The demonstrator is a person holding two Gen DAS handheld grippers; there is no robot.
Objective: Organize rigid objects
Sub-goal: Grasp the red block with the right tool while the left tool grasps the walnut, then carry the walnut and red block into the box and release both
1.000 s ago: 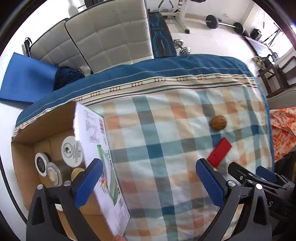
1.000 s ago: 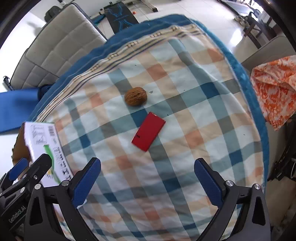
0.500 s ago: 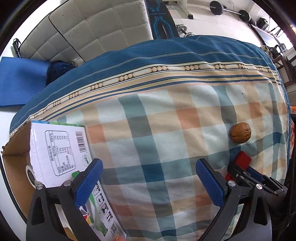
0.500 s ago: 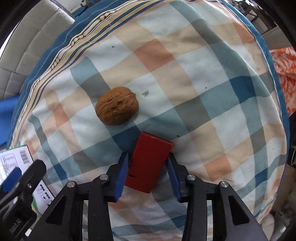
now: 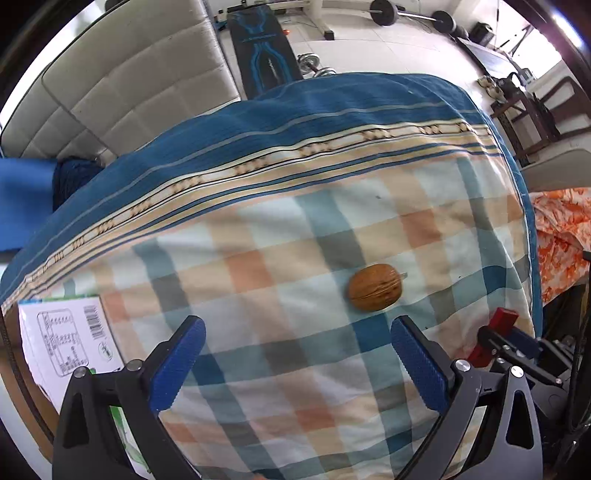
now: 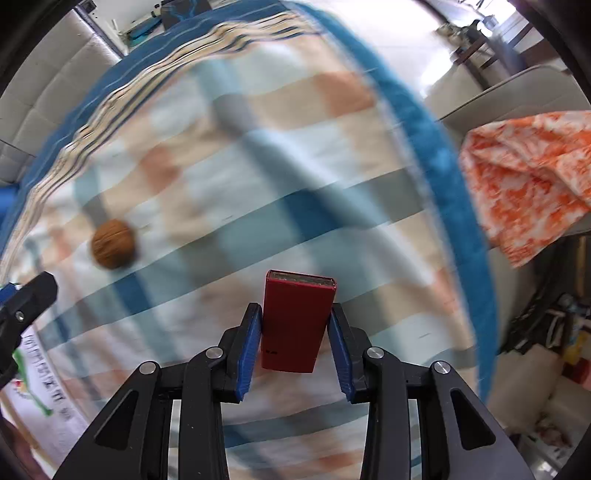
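Observation:
My right gripper point(image 6: 295, 325) is shut on a small red box point(image 6: 295, 321) and holds it above the checked tablecloth point(image 6: 258, 184). In the left wrist view the red box point(image 5: 498, 325) shows at the right edge in the right gripper point(image 5: 506, 343). A brown walnut point(image 5: 373, 287) lies on the cloth just ahead of my left gripper point(image 5: 295, 354), which is open and empty. The walnut also shows in the right wrist view point(image 6: 112, 248), left of the red box.
A white printed carton point(image 5: 70, 347) stands at the left in a cardboard box point(image 5: 22, 391). A grey padded sofa point(image 5: 129, 81) is behind the table. An orange patterned cloth point(image 6: 524, 177) lies off the right edge. Gym weights point(image 5: 406, 14) are on the far floor.
My right gripper closed on the red box and lifted it off the cloth. My left gripper moved right, away from the carton, toward the walnut.

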